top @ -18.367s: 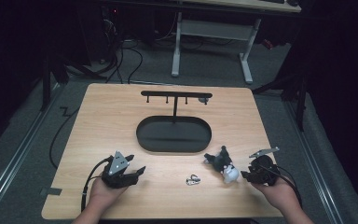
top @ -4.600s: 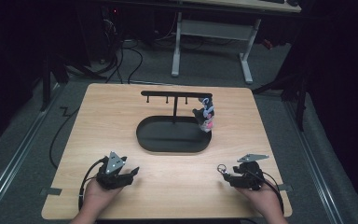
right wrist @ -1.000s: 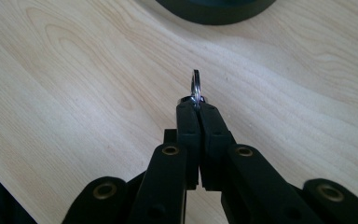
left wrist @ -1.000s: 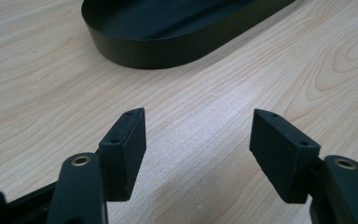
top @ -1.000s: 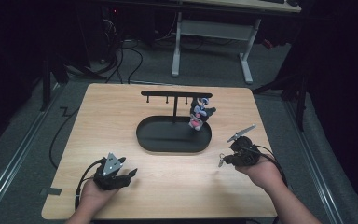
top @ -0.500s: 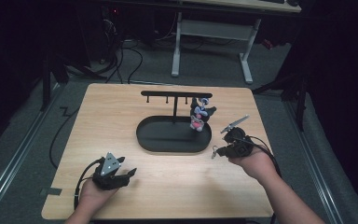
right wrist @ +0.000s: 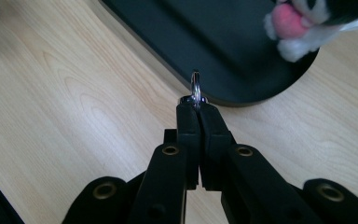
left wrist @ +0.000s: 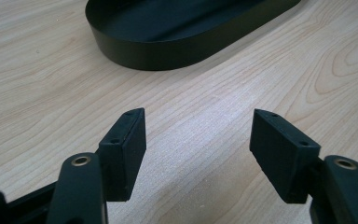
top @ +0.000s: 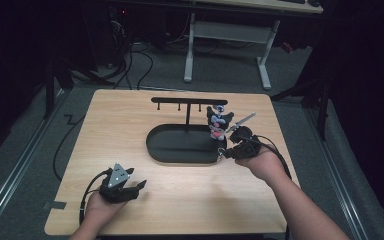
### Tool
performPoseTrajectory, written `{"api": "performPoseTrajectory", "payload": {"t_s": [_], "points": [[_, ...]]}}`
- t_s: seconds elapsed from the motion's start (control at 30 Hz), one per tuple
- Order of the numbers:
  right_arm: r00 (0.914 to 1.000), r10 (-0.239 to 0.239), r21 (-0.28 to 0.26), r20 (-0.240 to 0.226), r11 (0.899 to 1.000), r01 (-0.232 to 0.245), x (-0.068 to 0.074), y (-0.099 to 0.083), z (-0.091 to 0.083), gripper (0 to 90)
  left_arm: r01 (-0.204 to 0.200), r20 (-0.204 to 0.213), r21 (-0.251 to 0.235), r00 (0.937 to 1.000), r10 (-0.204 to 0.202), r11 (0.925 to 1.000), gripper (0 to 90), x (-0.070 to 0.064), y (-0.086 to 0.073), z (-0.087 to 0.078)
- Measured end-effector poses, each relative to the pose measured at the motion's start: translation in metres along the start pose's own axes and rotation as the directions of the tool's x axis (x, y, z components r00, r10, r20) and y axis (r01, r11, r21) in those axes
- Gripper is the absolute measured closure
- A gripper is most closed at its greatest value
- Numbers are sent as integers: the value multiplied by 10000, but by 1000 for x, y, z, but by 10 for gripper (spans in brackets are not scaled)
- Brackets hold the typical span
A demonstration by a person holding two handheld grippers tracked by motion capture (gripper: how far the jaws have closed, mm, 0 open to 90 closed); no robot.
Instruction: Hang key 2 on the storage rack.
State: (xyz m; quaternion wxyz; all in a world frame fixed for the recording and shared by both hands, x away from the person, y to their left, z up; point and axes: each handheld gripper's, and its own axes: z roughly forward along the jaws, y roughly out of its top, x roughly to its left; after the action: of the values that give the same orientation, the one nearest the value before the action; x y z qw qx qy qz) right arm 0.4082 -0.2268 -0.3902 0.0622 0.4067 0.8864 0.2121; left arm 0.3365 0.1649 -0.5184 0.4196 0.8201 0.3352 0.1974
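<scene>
A black oval tray point(top: 152, 145) lies mid-table, and a T-shaped hook stand point(top: 187, 101) rises from it. From the stand's right end hangs a black, white and pink plush toy point(top: 216, 122), whose pink and white underside point(right wrist: 307, 23) is in the top right of the right gripper view. My right gripper point(top: 223, 151) hovers at the tray's right end, shut on a small metal key ring point(right wrist: 195, 88) that sticks up past its fingertips over the tray rim point(right wrist: 242, 100). My left gripper point(top: 140, 186) rests open on the table at the front left, its jaws point(left wrist: 198, 144) holding nothing.
The tray wall point(left wrist: 168, 46) lies a short way ahead of the left gripper. Bare wood surrounds both hands. Beyond the table's far edge stand a white desk frame point(top: 227, 35) and cables on the floor.
The toy went from my right gripper near the front edge to the stand. The right gripper then moved from the front right up to the tray's right end with the key ring. The left gripper barely moved.
</scene>
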Motion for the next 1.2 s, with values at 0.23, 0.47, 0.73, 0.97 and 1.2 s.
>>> {"api": "performPoseTrajectory", "payload": {"t_s": [0.23,0.47,0.73,0.97,1.2], "points": [[9999,-96,-380,86,9992,99,-1,22,-12,891,-14,43,58,10000,14,10000,368,0,-1,-1],[9998,-156,-472,118,9988,161,-2,46,-19,891,46,4,22,10000,-46,10000,368,2,-1,-2],[9999,-152,-442,-57,9989,150,-3,68,-12,891,148,-3,9,9999,-148,9999,369,4,-2,-3],[9999,-136,-400,23,9991,136,-3,84,-10,891,158,-48,-10,9999,-158,9999,369,5,-3,-3],[9999,-86,-491,85,9988,91,-5,99,-10,891,199,-44,14,9998,-199,9998,369,5,-3,-3]]}}
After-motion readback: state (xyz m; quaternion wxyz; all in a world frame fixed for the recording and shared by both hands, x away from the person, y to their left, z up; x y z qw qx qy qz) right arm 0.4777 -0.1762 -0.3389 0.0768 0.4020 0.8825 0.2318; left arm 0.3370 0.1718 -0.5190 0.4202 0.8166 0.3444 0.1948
